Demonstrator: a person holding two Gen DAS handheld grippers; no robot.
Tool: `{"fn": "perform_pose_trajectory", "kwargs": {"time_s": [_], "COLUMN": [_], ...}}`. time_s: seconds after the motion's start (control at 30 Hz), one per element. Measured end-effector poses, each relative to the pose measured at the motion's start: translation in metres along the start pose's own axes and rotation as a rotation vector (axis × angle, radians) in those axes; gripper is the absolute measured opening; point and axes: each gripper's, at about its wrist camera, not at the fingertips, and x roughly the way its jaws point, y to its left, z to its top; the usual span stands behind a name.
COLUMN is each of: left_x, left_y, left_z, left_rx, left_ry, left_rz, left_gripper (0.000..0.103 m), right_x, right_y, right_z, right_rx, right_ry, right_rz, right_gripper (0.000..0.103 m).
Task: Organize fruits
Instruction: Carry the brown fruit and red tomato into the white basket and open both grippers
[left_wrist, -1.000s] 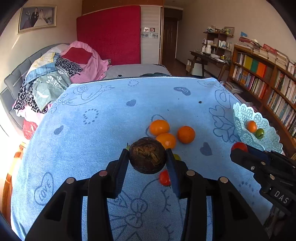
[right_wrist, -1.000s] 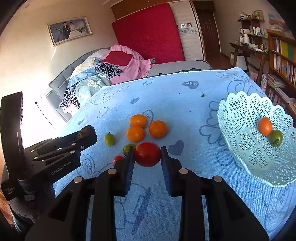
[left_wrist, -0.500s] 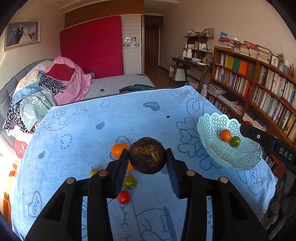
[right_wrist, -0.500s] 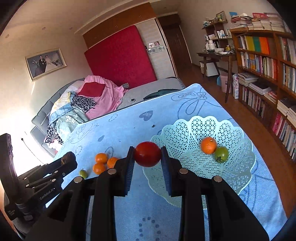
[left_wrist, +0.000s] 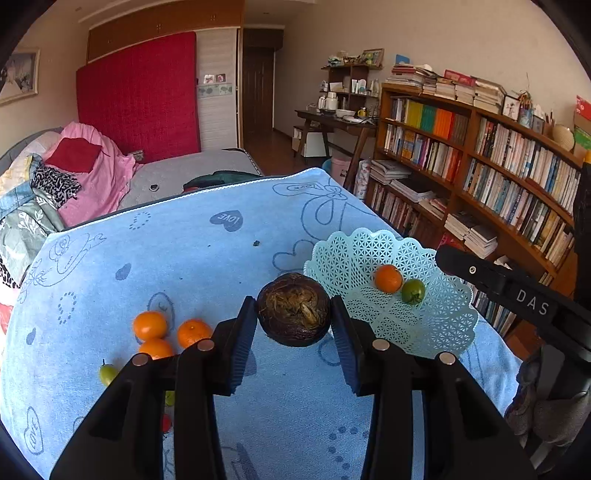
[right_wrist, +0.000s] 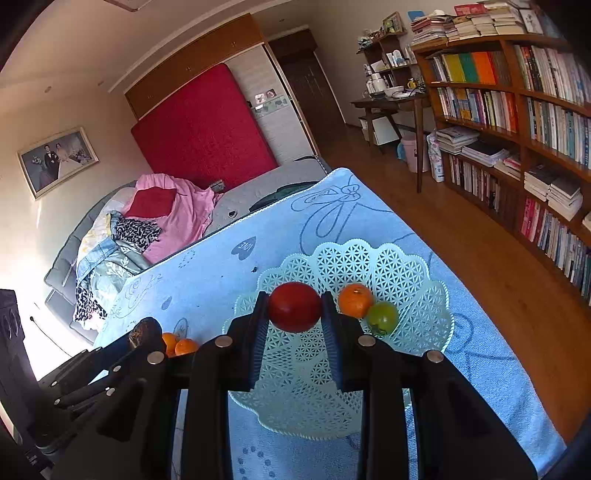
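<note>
My left gripper (left_wrist: 294, 332) is shut on a dark brown round fruit (left_wrist: 293, 308), held above the blue cloth just left of the white lattice basket (left_wrist: 347, 258). My right gripper (right_wrist: 294, 321) is shut on a red tomato (right_wrist: 294, 307), held over the basket (right_wrist: 406, 266). In the basket lie an orange (right_wrist: 355, 300) and a green fruit (right_wrist: 382, 317). Three oranges (left_wrist: 150, 325) and a small green fruit (left_wrist: 108, 373) lie on the cloth at the left. A small red fruit (left_wrist: 166, 422) is partly hidden behind my left gripper.
The table with the blue cloth (left_wrist: 184, 258) ends at the right, close to a bookshelf (left_wrist: 498, 177). A bed with piled clothes (left_wrist: 66, 177) stands behind the table. My right gripper's body (left_wrist: 517, 295) shows at the right in the left wrist view.
Both grippers have moved right toward the basket with their fruits. The right gripper now holds the tomato over the basket; the left gripper is beside the basket's left rim.
</note>
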Motion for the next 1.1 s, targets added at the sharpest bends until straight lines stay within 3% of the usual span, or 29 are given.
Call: {"fn": "perform_pose_trajectory", "kwargs": {"time_s": [0.37,0.7,0.73,0.77,0.83,1.0,1.1], "left_x": [0.033,0.034,0.033,0.032,0.028,0.024,0.021], "left_y": [-0.027,-0.034,-0.034,-0.032,-0.030,-0.022,-0.018], "left_z": [-0.002,-0.002,-0.002,-0.001,0.000,0.001,0.001], "left_rx": [0.035,0.058,0.059,0.057,0.052,0.034,0.025], "left_ry": [0.048,0.045,0.040,0.033,0.018,0.007,0.001], "left_rz": [-0.056,-0.062,-0.060,-0.059,-0.056,-0.037,-0.026], "left_gripper": [0.041,0.043,0.052,0.064,0.066,0.067,0.079], "right_x": [0.010,0.011,0.011,0.010,0.007,0.002,-0.002], "right_y": [-0.022,-0.021,-0.022,-0.023,-0.024,-0.024,-0.023], "right_z": [0.002,0.002,0.002,0.001,0.002,0.003,0.004], "right_rx": [0.059,0.064,0.070,0.077,0.085,0.096,0.097], "right_ry": [0.020,0.023,0.021,0.016,-0.001,-0.018,-0.028], "right_rz": [-0.036,-0.035,-0.034,-0.034,-0.040,-0.040,-0.038], "right_gripper": [0.029,0.030,0.035,0.046,0.059,0.063,0.066]}}
